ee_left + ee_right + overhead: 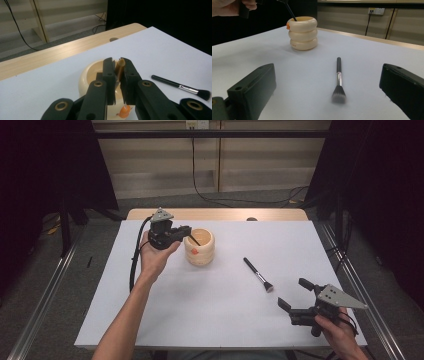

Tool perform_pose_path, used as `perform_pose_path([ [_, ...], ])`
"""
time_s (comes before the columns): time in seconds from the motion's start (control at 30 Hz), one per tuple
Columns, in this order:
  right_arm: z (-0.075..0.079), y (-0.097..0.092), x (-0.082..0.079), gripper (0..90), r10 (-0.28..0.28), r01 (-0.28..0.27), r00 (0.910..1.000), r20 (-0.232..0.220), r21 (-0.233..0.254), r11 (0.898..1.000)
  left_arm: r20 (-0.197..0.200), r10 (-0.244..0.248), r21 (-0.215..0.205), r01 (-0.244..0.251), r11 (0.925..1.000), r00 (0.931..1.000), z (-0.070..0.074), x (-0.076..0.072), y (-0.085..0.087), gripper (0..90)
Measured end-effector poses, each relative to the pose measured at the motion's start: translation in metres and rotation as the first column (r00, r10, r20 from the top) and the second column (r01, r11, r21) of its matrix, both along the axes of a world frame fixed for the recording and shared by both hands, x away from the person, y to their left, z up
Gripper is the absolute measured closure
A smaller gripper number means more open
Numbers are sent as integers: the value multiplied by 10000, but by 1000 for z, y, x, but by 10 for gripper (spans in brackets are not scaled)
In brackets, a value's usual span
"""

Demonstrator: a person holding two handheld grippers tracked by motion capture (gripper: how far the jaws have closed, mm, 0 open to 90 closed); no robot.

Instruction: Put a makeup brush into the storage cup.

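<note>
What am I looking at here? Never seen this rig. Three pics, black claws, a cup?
No robot: a person holds a hand-operated claw in each hand. The high view looks down on the white table; the other two cameras ride on the claws. The left claw is shut on a thin stick-like tool, lowering it into the cream ringed cup; which tool it is cannot be told. The right claw waits open near the table's front edge, facing a makeup brush lying flat on the table.
</note>
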State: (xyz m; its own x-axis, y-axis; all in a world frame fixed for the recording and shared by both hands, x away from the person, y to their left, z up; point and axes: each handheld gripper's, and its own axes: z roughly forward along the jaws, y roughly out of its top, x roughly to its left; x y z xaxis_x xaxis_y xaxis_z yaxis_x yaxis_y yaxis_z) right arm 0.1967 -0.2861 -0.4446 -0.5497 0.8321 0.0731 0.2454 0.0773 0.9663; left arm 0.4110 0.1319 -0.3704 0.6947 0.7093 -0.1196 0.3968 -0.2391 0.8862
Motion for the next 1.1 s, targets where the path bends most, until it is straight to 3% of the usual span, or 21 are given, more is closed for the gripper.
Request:
perform_pose_path([
  [0.53, 0, 0, 0, 4, 14, -14, 10000, -19, 32, 10000, -52, 99, -72, -99, 9999, 9999, -14, 1, 2, 811],
  [0.87, 0, 0, 0, 4, 33, -32, 10000, -21, 21, 10000, 66, 50, -149, -49, 9999, 10000, -16, 1, 4, 675],
  [1.1, 0, 0, 0, 2, 69, -69, 10000, -26, 17, 10000, 439, 59, -198, -50, 9998, 9990, -16, -3, 2, 469],
])
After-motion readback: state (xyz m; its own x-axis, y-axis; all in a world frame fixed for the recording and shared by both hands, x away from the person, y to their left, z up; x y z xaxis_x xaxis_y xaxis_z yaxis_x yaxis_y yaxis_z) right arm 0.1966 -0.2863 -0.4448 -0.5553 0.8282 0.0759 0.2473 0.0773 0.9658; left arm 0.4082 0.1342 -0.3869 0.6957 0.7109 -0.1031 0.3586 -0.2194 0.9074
